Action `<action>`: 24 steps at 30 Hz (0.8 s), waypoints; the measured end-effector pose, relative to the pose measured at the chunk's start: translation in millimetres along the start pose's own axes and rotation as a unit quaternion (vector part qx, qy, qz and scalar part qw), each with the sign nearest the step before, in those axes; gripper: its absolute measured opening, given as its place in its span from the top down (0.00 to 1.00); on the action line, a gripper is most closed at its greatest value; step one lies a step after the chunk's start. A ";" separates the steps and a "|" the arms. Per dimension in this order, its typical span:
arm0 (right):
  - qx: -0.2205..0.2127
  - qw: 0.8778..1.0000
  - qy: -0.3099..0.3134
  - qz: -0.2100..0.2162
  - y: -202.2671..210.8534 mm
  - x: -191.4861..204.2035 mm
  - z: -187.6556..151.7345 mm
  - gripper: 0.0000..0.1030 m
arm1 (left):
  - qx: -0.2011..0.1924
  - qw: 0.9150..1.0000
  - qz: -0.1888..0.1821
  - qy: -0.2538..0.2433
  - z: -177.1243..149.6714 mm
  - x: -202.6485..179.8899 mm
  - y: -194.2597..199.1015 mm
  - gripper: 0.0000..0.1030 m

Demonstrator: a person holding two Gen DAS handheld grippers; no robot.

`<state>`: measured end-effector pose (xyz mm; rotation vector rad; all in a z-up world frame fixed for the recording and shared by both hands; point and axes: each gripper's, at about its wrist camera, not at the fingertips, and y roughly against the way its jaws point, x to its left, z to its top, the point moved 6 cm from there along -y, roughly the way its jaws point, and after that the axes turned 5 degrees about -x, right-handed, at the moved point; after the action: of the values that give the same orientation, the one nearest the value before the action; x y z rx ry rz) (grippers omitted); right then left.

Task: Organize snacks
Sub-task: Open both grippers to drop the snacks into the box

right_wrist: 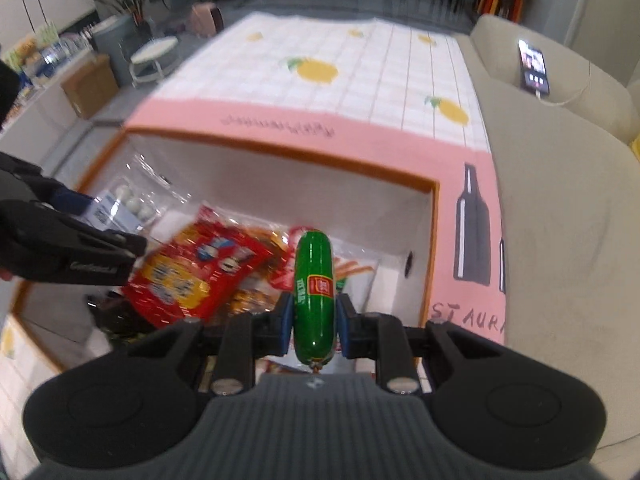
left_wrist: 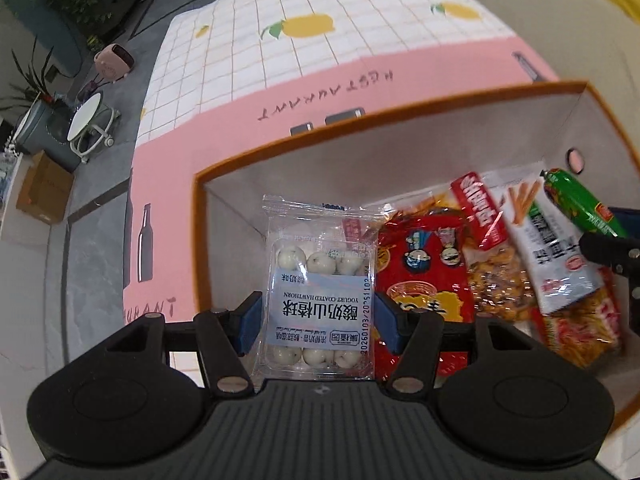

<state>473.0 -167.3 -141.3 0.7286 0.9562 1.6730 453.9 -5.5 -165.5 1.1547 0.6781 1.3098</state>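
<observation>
Sausage [right_wrist: 314, 296] | lengthwise along fingers, pinched by right hand-held gripper [right_wrist: 313, 322] | left hand-held gripper [left_wrist: 318, 322] pinching hawthorn pack [left_wrist: 320, 292]

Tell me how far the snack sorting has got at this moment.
Several packets, including a red bag and a stick-snack pack, already lie inside the orange-rimmed box. In hand: the left gripper grips a yogurt-hawthorn pack and the right gripper grips a green sausage, both over the box. Both remain to be released. No loose snacks show on the tablecloth.
</observation>
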 end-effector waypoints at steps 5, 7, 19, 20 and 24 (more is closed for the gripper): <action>0.020 0.999 0.019 -0.024 -23.7 -4.2 -1.0 0.81 | 0.008 1.000 0.020 -0.022 1.2 -3.8 -17.2 0.34; 0.017 0.999 0.038 -0.035 -26.2 -0.9 -0.4 0.81 | 0.010 0.999 0.026 -0.027 1.2 -4.0 -21.1 0.33; 0.023 0.996 0.061 -0.053 -25.1 1.6 5.0 0.66 | -0.013 0.998 0.049 -0.044 8.6 -2.2 -11.3 0.17; 0.022 0.997 0.060 -0.050 -22.6 2.1 5.1 0.64 | -0.013 0.998 0.047 -0.041 9.2 -1.5 -8.6 0.17; 0.023 0.998 0.048 -0.040 -8.4 3.6 9.9 0.53 | -0.022 0.998 0.046 -0.040 11.0 -1.1 8.7 0.17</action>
<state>484.3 -160.1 -143.6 0.6372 1.0805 1.6327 460.4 -10.5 -154.0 1.2072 0.5398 1.3414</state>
